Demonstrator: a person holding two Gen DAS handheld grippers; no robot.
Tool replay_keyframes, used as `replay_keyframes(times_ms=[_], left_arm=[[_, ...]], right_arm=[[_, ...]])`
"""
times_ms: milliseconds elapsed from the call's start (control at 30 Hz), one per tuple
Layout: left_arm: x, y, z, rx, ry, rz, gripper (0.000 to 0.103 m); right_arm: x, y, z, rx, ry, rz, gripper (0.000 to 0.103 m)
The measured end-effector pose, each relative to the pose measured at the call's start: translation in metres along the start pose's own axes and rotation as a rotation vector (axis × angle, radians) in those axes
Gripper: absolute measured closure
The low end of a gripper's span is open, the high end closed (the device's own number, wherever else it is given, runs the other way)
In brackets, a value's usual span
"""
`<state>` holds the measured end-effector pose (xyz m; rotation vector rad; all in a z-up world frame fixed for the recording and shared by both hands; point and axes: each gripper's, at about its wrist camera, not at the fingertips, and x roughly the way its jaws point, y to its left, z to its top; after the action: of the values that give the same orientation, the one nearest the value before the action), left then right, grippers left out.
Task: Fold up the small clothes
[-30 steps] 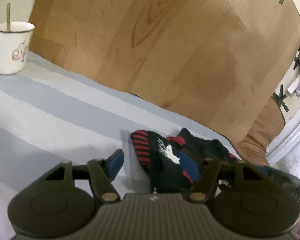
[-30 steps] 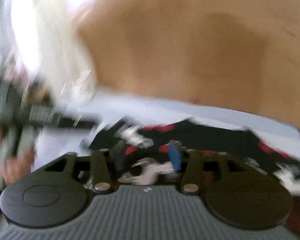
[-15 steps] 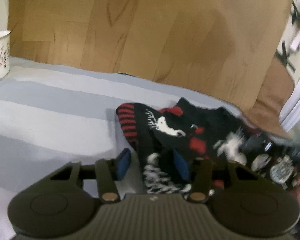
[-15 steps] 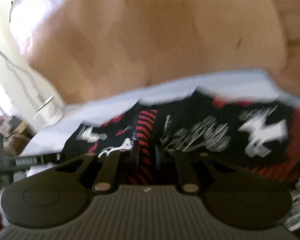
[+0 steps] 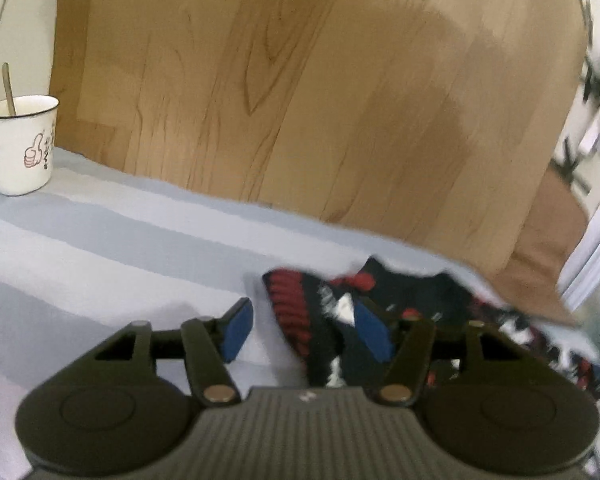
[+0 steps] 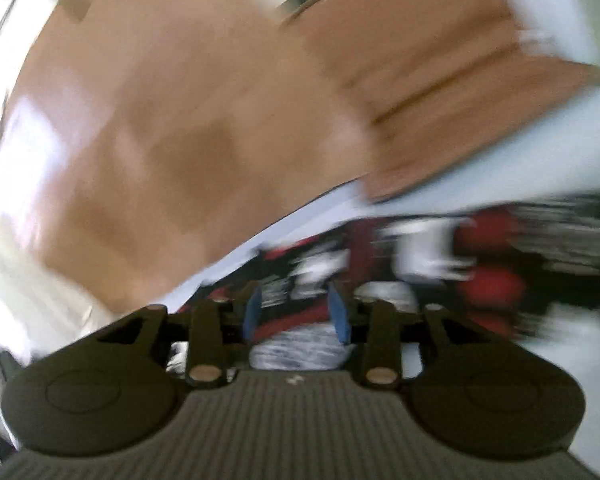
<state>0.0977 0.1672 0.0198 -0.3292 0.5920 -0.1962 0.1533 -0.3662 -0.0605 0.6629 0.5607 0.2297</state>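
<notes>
Black socks with red stripes and white reindeer (image 5: 324,312) lie bunched on the grey striped cloth (image 5: 100,248) near its far edge. My left gripper (image 5: 304,330) is open, its blue pads astride the socks' left end, the right pad over the fabric. In the blurred right wrist view the same socks (image 6: 420,264) spread ahead and to the right. My right gripper (image 6: 296,316) is open with a medium gap, low over the socks, with fabric between the pads.
A white enamel mug (image 5: 20,146) with a stick in it stands at the cloth's far left. A wooden floor (image 5: 320,92) lies beyond the table edge. A brown mat (image 5: 548,248) and a white frame are at right.
My right gripper was shut half a second ago and has opened while swinging fast. My left gripper has opened wider and pulled back from the socks.
</notes>
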Motion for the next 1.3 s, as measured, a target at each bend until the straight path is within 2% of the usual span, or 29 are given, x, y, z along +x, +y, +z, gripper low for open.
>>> replay_keyframes(times_ms=[133,233,367,533,600,633,700,800,867,967,1000,1067,1133,1200,1300], left_arm=[[-0.001,-0.023,-0.002,0.055,0.000,-0.055,0.044],[0.008,-0.055,-0.009,0.129,0.049,-0.106,0.041],[0.017,-0.093,-0.022,0.251,0.108,-0.124,0.040],[0.014,-0.118,-0.033,0.288,0.141,-0.158,0.036],[0.012,-0.121,-0.031,0.279,0.140,-0.164,0.036],[0.012,-0.121,-0.030,0.272,0.139,-0.166,0.036],[0.005,-0.117,-0.027,0.248,0.131,-0.168,0.036],[-0.001,-0.108,-0.021,0.206,0.118,-0.169,0.036],[-0.007,-0.096,-0.016,0.165,0.105,-0.169,0.036],[-0.019,-0.074,-0.009,0.085,0.074,-0.173,0.031],[-0.023,-0.066,-0.007,0.058,0.060,-0.176,0.025],[-0.033,-0.049,-0.004,-0.002,0.028,-0.184,0.022],[-0.041,-0.034,-0.002,-0.051,0.005,-0.196,0.014],[-0.046,-0.021,-0.002,-0.094,-0.008,-0.209,0.008],[-0.045,-0.009,-0.005,-0.114,0.008,-0.205,0.007]], right_arm=[[-0.080,-0.065,-0.009,0.146,-0.109,-0.116,0.059],[-0.112,-0.099,-0.012,0.250,-0.180,-0.167,0.057],[-0.114,-0.113,-0.005,0.256,-0.247,-0.217,0.045],[-0.101,-0.141,0.012,0.359,-0.276,-0.139,0.046],[-0.095,-0.146,0.026,0.362,-0.280,-0.138,0.069],[-0.096,-0.147,0.035,0.359,-0.271,-0.161,0.090],[-0.089,-0.141,0.054,0.349,-0.281,-0.172,0.090],[-0.083,-0.095,0.092,0.232,-0.347,-0.095,0.090],[-0.075,-0.040,0.117,0.097,-0.378,-0.004,0.090],[-0.053,0.056,0.125,-0.145,-0.378,0.116,0.090],[-0.042,0.090,0.119,-0.240,-0.360,0.150,0.090],[-0.015,0.154,0.091,-0.429,-0.300,0.213,0.090],[0.017,0.205,0.046,-0.593,-0.214,0.282,0.090],[0.050,0.236,-0.008,-0.706,-0.099,0.337,0.090],[0.100,0.251,-0.096,-0.846,0.150,0.380,0.087]])
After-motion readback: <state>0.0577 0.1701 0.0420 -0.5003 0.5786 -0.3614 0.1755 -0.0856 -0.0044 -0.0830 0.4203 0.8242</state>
